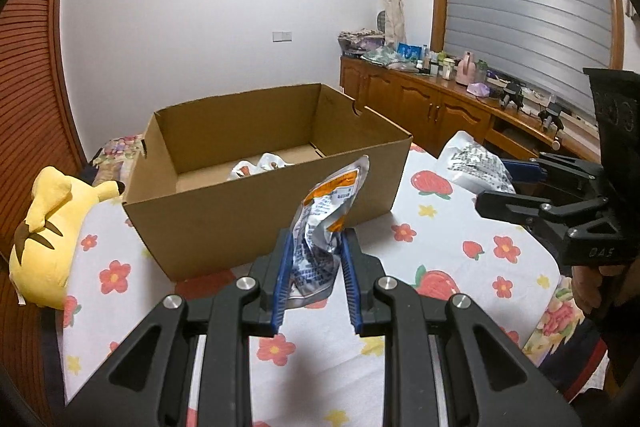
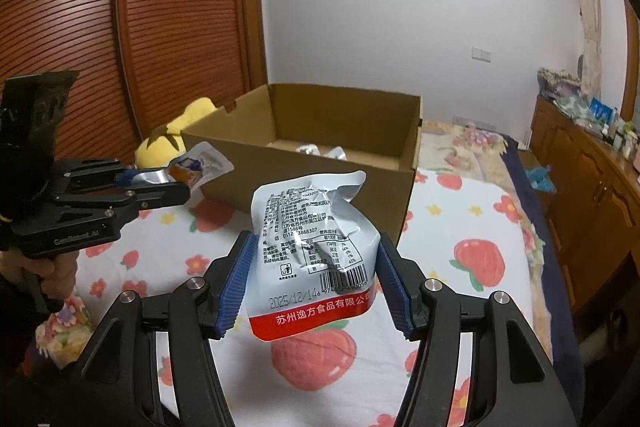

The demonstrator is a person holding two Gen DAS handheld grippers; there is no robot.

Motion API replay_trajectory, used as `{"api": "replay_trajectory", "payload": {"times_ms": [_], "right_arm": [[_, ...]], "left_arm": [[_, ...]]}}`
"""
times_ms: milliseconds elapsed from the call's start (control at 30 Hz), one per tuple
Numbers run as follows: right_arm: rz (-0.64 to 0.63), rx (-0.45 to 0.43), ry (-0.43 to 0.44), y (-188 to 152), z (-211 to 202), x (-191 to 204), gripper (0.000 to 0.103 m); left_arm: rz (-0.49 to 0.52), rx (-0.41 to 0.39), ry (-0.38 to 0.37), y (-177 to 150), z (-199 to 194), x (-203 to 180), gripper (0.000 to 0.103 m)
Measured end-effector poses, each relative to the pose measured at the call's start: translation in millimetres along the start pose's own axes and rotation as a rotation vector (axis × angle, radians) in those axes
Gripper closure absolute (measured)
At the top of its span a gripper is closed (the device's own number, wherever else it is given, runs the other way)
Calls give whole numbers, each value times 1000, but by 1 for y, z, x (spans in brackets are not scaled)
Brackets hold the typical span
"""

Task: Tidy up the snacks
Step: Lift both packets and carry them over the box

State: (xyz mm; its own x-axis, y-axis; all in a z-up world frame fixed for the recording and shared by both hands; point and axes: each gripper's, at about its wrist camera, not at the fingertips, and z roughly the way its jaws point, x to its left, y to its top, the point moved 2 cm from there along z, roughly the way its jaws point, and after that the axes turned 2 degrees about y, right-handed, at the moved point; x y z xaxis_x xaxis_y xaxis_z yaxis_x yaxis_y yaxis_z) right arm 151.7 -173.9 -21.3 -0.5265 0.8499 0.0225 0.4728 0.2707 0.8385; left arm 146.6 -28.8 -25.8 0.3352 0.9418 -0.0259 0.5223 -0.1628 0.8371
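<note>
Both grippers, left (image 1: 316, 267) and right (image 2: 314, 267), were each clamped on 1 pouch (image 1: 328, 227) (image 2: 316, 247); next, carry them over the box (image 1: 256, 195) and release.

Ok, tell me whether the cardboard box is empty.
Not empty. The open cardboard box already holds silvery snack packets on its floor; how many cannot be told.

"2025/12/14" on red-banded snack pouch (image 2: 316, 251)
</note>
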Motion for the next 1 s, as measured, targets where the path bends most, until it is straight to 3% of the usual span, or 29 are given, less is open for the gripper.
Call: {"api": "replay_trajectory", "payload": {"times_ms": [500,800,1000], "right_arm": [[-8,-63,-5,16,-12,8,42],[-8,-57,8,26,12,8,41],[-6,-50,13,38,36,2,41]], "left_arm": [[30,-34,30,29,-5,10,81],[40,-49,44,55,11,29,81],[-4,-37,42,62,36,49,81]]}}
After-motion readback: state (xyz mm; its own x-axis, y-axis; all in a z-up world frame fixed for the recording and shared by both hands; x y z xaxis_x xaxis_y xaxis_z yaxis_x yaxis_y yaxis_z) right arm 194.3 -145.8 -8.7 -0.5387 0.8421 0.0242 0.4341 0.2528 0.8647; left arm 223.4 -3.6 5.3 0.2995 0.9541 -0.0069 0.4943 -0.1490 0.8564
